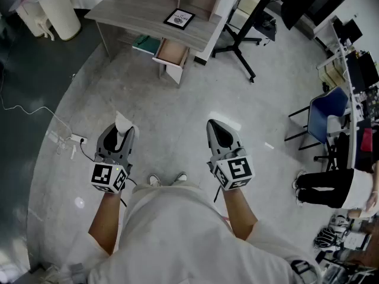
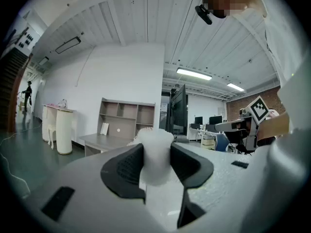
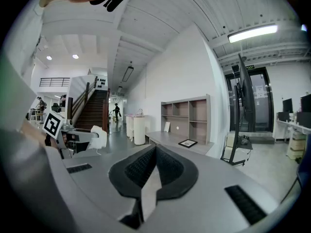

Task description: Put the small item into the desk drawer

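Where the head view begins at its left, a white cylindrical bin [image 1: 59, 10] is seen standing on the floor [image 1: 177, 117] beside the tabletop [image 1: 136, 10], and a power strip [image 1: 77, 139] with its cable is seen lying nearer the person. Next, the left tool [image 1: 123, 132] is held about level above the floor, with the small white item [image 1: 124, 122] clamped between its jaws. In the left gripper view the dark pads [image 2: 124, 166] are pressed against the item's sides, and its crinkled top stands up above them. The item is thus found in the left tool, well apart from the desk drawer [image 1: 173, 52]. That drawer stands pulled out from under the tabletop, and only its pale wooden bottom is shown inside. Just left of it a teal thing [image 1: 142, 42] is seen; whether it is a second drawer cannot be told. A framed picture [image 1: 179, 18] is laid on the tabletop above the drawer. Further right, the right tool [image 1: 218, 126] is held with its jaws closed together and nothing gripped. A black stand [image 1: 240, 43] and a blue chair [image 1: 328, 114] are seen at the right
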The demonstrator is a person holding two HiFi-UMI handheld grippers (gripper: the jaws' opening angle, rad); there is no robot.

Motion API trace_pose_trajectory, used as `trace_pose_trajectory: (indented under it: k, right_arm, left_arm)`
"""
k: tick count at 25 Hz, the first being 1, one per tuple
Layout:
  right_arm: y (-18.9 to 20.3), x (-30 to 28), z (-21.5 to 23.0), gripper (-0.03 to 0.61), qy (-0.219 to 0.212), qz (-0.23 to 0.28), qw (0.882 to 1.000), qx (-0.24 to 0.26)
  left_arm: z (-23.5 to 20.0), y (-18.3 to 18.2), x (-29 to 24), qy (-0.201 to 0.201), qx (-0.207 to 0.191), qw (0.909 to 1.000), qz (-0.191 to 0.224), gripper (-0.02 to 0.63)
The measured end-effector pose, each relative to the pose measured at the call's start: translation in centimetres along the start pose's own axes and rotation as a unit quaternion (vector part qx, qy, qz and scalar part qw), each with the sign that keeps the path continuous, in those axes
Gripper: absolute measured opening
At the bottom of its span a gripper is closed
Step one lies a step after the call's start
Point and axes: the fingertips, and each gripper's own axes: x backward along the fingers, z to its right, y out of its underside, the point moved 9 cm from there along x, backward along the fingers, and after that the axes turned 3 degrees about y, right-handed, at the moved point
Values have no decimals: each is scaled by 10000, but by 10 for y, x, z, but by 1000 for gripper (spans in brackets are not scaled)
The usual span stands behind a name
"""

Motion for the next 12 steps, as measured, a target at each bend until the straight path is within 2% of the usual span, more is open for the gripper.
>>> trace_pose_trajectory:
  k: [8, 12]
  right_arm:
    - [5, 0, -9, -3, -10, -93, 10000, 13]
    - [7, 0, -17, -3, -115, 49, 9998, -174]
  left_arm:
    - [-3, 3, 4, 27, 33, 10000, -19, 163]
    - [-5, 7, 11, 54, 65, 10000, -36, 163]
